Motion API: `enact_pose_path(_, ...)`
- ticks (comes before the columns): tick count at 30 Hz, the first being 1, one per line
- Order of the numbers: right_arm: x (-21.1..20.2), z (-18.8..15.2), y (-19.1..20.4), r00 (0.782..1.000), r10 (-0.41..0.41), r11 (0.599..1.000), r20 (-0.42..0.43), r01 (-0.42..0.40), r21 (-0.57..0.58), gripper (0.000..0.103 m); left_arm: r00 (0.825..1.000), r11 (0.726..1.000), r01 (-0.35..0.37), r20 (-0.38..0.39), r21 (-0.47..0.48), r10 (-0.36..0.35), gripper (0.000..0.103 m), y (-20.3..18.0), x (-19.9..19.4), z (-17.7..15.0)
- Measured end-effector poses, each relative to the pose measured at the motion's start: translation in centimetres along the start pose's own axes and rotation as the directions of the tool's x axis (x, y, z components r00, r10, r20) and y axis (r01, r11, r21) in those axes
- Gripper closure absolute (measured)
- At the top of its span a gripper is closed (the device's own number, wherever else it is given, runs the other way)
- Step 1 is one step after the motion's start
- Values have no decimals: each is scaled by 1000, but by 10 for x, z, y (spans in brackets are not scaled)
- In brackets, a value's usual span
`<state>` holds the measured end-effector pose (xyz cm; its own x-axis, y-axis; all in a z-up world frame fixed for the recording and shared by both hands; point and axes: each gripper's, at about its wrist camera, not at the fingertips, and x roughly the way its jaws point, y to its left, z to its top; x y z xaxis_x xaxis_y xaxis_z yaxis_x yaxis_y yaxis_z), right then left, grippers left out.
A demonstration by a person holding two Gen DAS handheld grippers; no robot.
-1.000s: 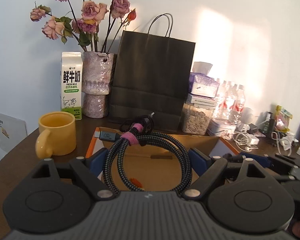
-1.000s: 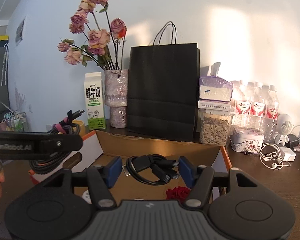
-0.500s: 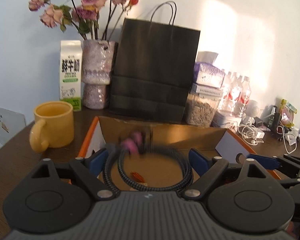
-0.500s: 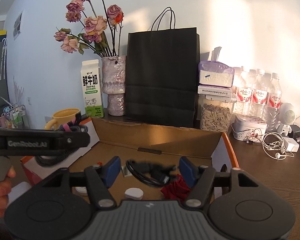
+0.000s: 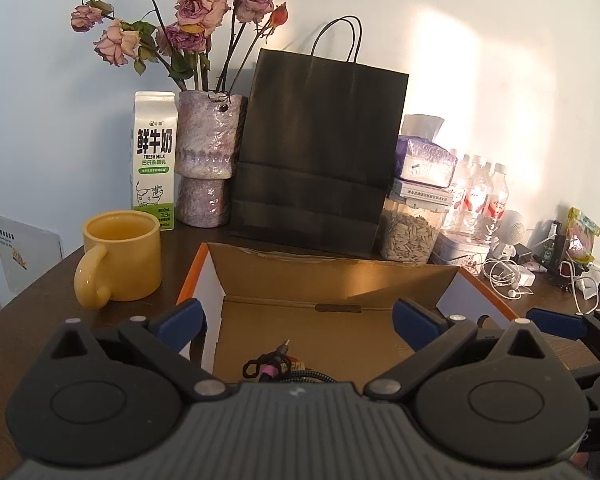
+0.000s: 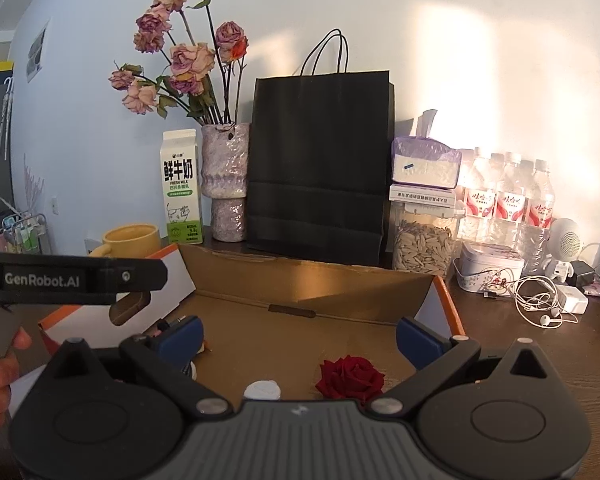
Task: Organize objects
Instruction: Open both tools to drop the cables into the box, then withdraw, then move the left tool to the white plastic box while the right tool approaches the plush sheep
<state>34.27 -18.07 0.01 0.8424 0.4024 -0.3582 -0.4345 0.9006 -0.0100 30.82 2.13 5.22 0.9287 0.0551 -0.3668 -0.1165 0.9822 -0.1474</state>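
A dark wooden worktop [image 5: 32, 304] fills the lower part of both views, set against a pale wall. The largest thing on it is an open cardboard box [image 5: 332, 280] with orange-edged white flaps, centre frame. Behind the box stands a black paper bag [image 5: 316, 152], upright, its handles up. Left of the bag is a mottled purple vase [image 5: 208, 160] of dried roses, then a milk carton [image 5: 154, 160], and in front of the carton a yellow mug [image 5: 120, 256] at the left of the left wrist view.

The left gripper [image 5: 300, 320] hovers over the box with its jaws spread wide, having just been opening; nothing is between its blue pads. The braided cable [image 5: 288, 372], bound with a pink strap, lies on the box floor at the lower centre, partly hidden by the gripper body.

The right gripper [image 6: 300, 332] is likewise spread wide over the box after just opening, with nothing between its pads. In its view a red rose head [image 6: 350, 376] lies on the box floor at lower centre-right, just beside a small white round object [image 6: 262, 390]. The black cable it carried cannot be seen.
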Motion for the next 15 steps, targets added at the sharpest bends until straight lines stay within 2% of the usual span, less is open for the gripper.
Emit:
enact_pose_path(8, -22, 5, -3, 998, -19, 1000, 62, 18, 17, 0, 999, 1000, 20, 46, -8, -19, 0, 1, -17, 5)
enact_pose_path(15, -38, 3, -1, 997, -33, 999, 75, 33, 9, 0, 997, 1000, 30, 66, 6, -30, 0, -1, -39, 3)
